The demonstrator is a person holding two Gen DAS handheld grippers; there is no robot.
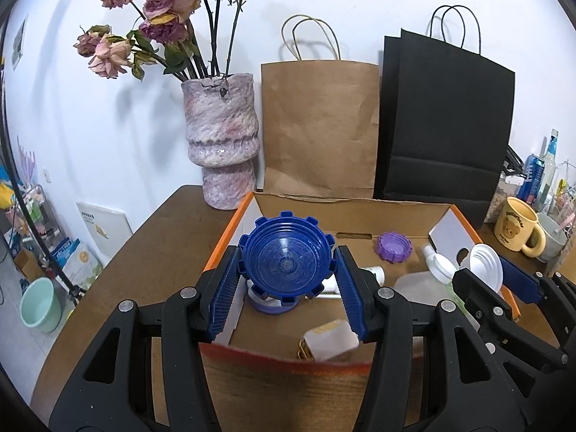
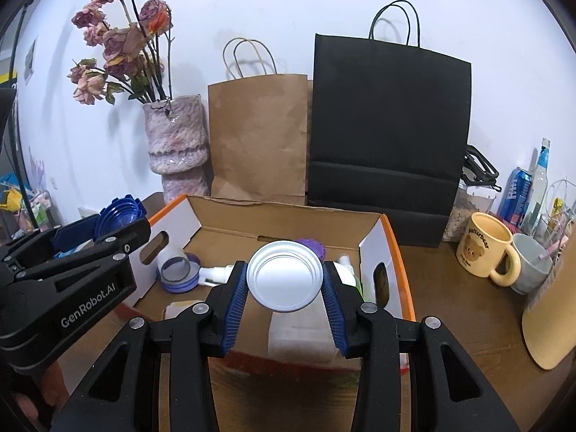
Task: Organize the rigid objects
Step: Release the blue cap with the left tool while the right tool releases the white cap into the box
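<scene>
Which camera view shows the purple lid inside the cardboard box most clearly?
The left wrist view shows it best: the purple lid lies fully visible on the floor of the cardboard box, its notched rim clear. In the right wrist view only a sliver of the purple lid shows, hidden behind the white lid held in the right gripper.

Home: flower vase (image 1: 221,144), bear mug (image 2: 484,244)

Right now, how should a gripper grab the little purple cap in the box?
Come straight down from above and pinch the purple cap across its notched outer rim. It lies flat, open side up, on the cardboard box floor, with clear floor around it.
</scene>
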